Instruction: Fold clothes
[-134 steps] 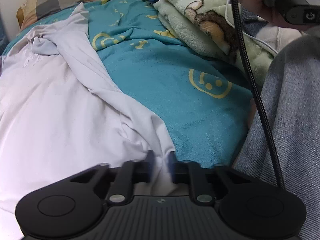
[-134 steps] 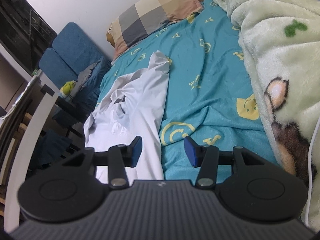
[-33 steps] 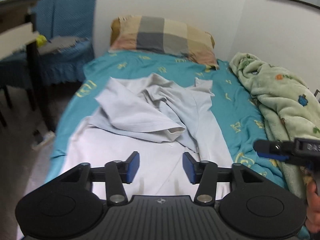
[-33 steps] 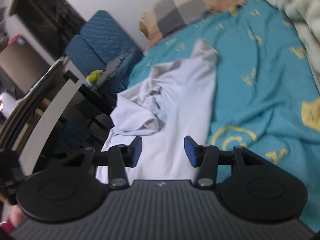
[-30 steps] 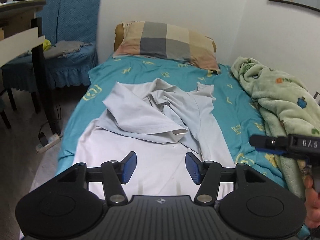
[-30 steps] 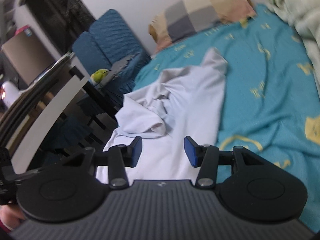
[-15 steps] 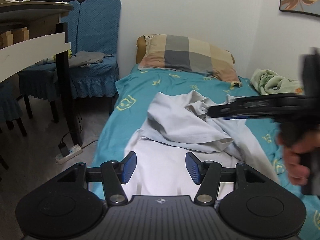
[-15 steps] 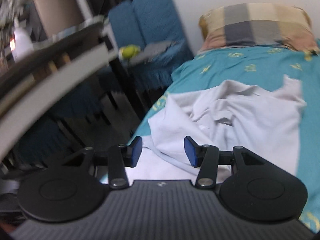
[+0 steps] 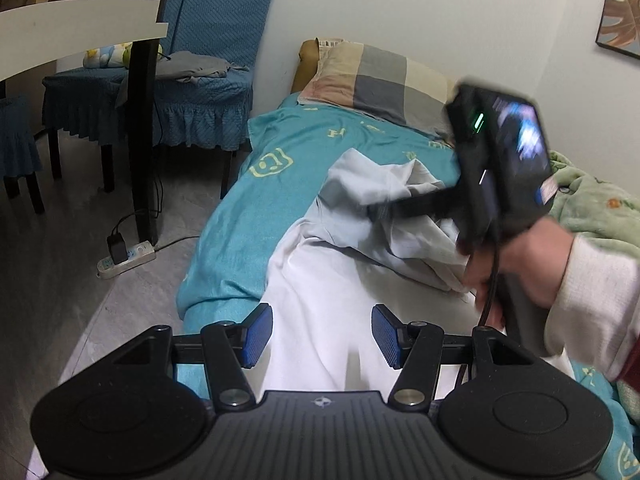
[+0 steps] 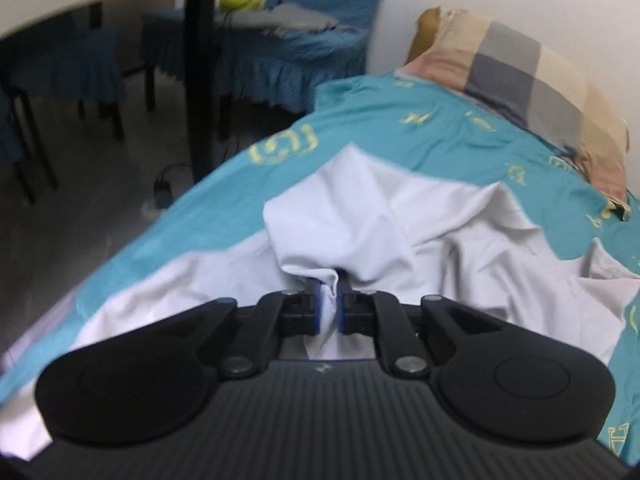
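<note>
Right wrist view: the right claw (image 10: 329,307) is clenched on a bunched fold of the pale grey cotton shirt (image 10: 384,224), which lies rumpled on the teal patterned bed (image 10: 432,136). The left claw (image 9: 322,336) hangs released above the shirt's near hem.

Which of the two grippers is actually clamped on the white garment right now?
The right gripper, shut on the white garment; the left gripper hangs open above it.

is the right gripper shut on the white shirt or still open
Shut on it: the right gripper has its blue pads pinching a fold of the white cotton shirt.
</note>
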`<state>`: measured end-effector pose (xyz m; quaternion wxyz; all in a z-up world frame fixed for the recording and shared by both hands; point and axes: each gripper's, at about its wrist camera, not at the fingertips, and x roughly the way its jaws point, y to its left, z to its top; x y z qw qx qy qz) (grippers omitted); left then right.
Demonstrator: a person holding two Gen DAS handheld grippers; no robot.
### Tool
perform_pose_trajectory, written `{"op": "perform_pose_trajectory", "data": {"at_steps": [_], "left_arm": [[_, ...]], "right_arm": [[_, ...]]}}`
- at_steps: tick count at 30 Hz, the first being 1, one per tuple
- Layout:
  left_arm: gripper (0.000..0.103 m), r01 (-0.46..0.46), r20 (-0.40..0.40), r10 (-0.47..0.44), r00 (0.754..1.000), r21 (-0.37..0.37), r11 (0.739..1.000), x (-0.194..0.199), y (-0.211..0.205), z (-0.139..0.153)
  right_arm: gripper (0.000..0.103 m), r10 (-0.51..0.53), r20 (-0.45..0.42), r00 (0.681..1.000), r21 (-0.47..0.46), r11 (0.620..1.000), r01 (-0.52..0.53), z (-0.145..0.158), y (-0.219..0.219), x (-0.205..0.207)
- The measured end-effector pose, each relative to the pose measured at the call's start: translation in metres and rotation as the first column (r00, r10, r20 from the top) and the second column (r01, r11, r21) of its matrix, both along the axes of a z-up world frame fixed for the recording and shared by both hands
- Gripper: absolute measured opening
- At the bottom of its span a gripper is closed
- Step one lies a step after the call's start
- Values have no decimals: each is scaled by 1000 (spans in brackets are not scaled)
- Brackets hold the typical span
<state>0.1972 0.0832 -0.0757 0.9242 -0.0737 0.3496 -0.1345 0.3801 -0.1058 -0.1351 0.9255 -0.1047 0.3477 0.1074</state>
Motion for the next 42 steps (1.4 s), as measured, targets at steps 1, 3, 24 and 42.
{"op": "perform_pose_trajectory", "data": {"at_steps": [1, 3, 24, 42], "left_arm": [[58, 5, 4, -5, 1000, -5, 1000, -1, -1, 1], [58, 16, 15, -15, 1000, -12, 1000, -3, -5, 3], [59, 70, -55, -67, 996, 67, 995, 15, -30, -28], [60, 135, -25, -133, 991, 83, 987, -20, -51, -5]], "right_arm": [[8, -34, 2, 999, 40, 999, 34, 4, -13, 5], [8, -102, 1, 995, 120, 988, 101, 12, -38, 16], [11, -361, -182, 915, 480, 779, 403, -24, -175, 69], [52, -242, -125, 962, 563, 782, 270, 110, -157, -235]]}}
